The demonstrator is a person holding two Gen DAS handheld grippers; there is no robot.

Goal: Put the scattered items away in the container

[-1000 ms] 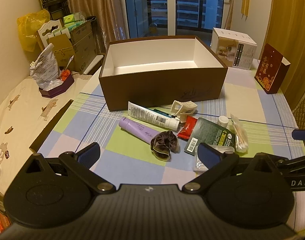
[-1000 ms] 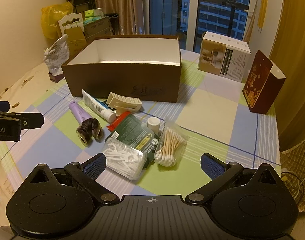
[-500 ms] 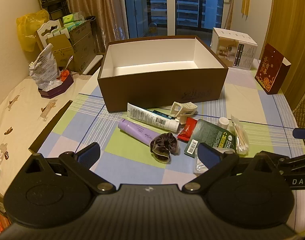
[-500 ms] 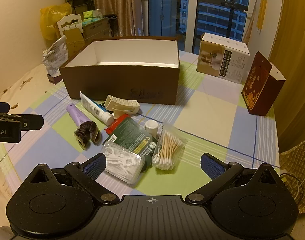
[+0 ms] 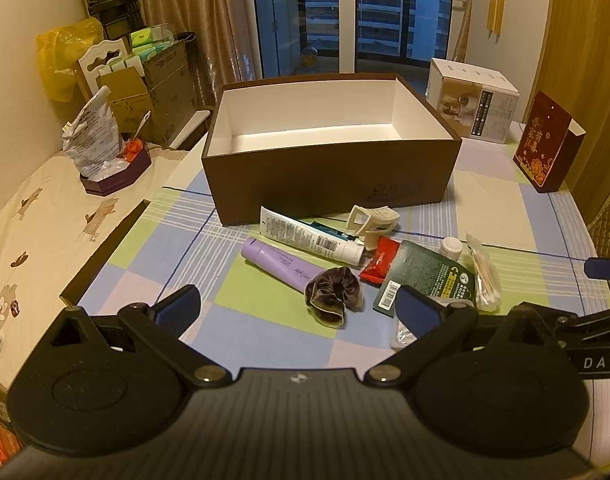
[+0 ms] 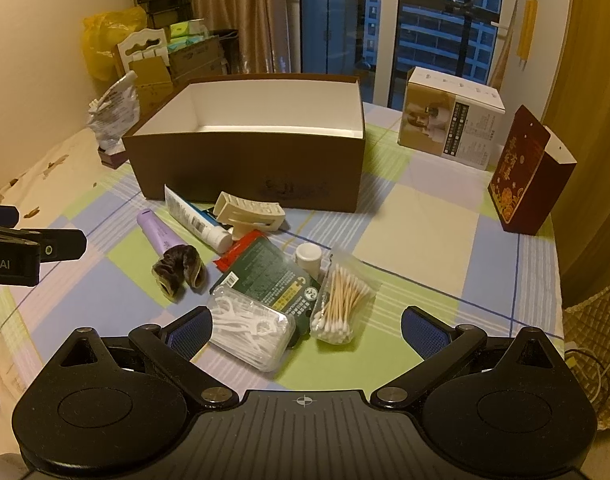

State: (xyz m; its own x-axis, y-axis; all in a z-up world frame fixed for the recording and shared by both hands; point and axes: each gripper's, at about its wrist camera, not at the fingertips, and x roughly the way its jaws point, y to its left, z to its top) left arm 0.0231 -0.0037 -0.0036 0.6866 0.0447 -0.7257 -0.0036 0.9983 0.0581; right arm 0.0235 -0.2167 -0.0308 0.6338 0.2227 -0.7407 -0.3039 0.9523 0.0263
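An open brown box [image 5: 333, 172] [image 6: 245, 172] with a white inside stands empty on the checked tablecloth. In front of it lie a white tube [image 5: 309, 236], a purple tube [image 5: 277, 262], a dark scrunchie [image 5: 335, 292] [image 6: 179, 270], a beige hair claw [image 6: 251, 214], a red sachet [image 5: 381, 260], a green packet [image 6: 265, 276], a small white bottle [image 6: 309, 256], a bag of cotton swabs [image 6: 341, 296] and a clear floss-pick box [image 6: 249, 330]. My left gripper [image 5: 297, 310] hangs open just short of the scrunchie. My right gripper [image 6: 307, 328] is open, with the floss-pick box and the swabs between its fingers.
A white printed carton [image 6: 451, 120] and a dark red gift bag [image 6: 529, 172] stand at the back right. A crumpled bag on a purple tray [image 5: 101, 152] sits on the cream surface to the left. Stacked cardboard boxes [image 5: 145, 84] and a window lie beyond.
Both grippers have drifted slightly forward and down toward the pile, so the items sit a little nearer. Nothing was grasped or moved.
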